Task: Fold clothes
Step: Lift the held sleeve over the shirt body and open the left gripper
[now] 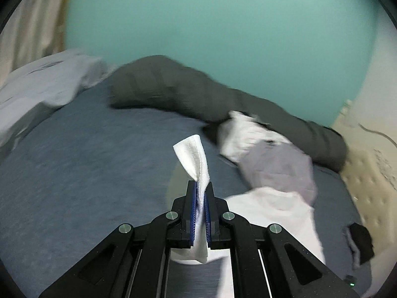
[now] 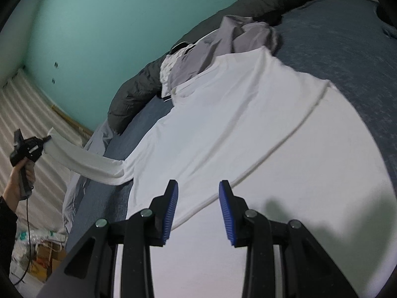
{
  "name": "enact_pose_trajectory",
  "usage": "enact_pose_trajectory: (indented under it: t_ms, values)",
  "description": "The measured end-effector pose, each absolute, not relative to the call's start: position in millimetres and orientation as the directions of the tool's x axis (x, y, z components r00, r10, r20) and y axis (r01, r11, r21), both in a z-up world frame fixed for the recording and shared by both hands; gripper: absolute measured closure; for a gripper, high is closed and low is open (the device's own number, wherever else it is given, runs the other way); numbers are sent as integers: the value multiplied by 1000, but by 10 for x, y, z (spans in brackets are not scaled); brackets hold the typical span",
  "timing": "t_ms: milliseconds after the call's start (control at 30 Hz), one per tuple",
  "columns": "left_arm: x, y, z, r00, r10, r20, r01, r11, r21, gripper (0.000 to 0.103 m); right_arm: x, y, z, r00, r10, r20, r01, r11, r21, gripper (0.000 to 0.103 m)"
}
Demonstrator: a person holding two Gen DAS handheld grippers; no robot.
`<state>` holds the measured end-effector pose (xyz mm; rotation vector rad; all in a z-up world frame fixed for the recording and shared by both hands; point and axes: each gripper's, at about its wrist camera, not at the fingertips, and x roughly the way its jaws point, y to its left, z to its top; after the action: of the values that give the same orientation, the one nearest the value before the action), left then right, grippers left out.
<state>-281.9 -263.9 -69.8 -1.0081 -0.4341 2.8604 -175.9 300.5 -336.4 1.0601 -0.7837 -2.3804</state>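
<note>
Pinching the sleeve cuff point(image 1: 196, 164) hard between my left gripper point(image 1: 201, 186) pads, jaws all but closed, white hem poking up past the tips and the rest of the cloth trailing back under the gripper. From the right wrist view that same left gripper point(image 2: 32, 146) hangs out past the bed's edge, my hand point(image 2: 21, 181) wrapped round its handle, and the sleeve point(image 2: 84, 161) stretches from it as a taut white band back to the white shirt point(image 2: 223, 124). So the sleeve's long axis runs sideways off the shirt body, away from the right gripper point(image 2: 198, 198), and any fold has to bring that band back across toward the middle.

My right gripper hovers low over the shirt's near part, jaws partly apart, blue pads showing, nothing between them. A fold line or seam point(image 2: 285, 136) runs diagonally ahead of its tips. I can't tell whether the tips touch the cloth.

The shirt lies spread on the blue bedcover point(image 2: 347, 49), its far end reaching a heap of grey clothes point(image 2: 235, 34) with a dark jacket point(image 2: 139, 87) behind against the green wall. Seen from the left, that heap point(image 1: 273, 164) sits ahead and to the right.

My reading: the left is the working hand, sleeve already in its grip; the right is nearer the body and best placed to pin it while the sleeve swings inward. The risk is dragging the whole shirt sideways
</note>
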Motion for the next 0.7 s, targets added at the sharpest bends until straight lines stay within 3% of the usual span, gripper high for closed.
enact_pose_trajectory:
  t_ms: [233, 433, 700]
  values:
    - [-2963, -1136, -599, -705, 354, -614, -222, -933, -282, 97, -1642, 3313, -3368, -617, -506, -603, 103, -811, 576, 69]
    - [-2773, 199, -877, -586, 472, -659, -421, -872, -250, 97, -1516, 3696, -3328, -639, -504, -581, 56, -784, 618, 69]
    - [-2218, 1532, -2137, -361, 505, -784, -569, -785, -244, 97, -1452, 4056, -3288, -669, -513, -538, 4, -726, 688, 68]
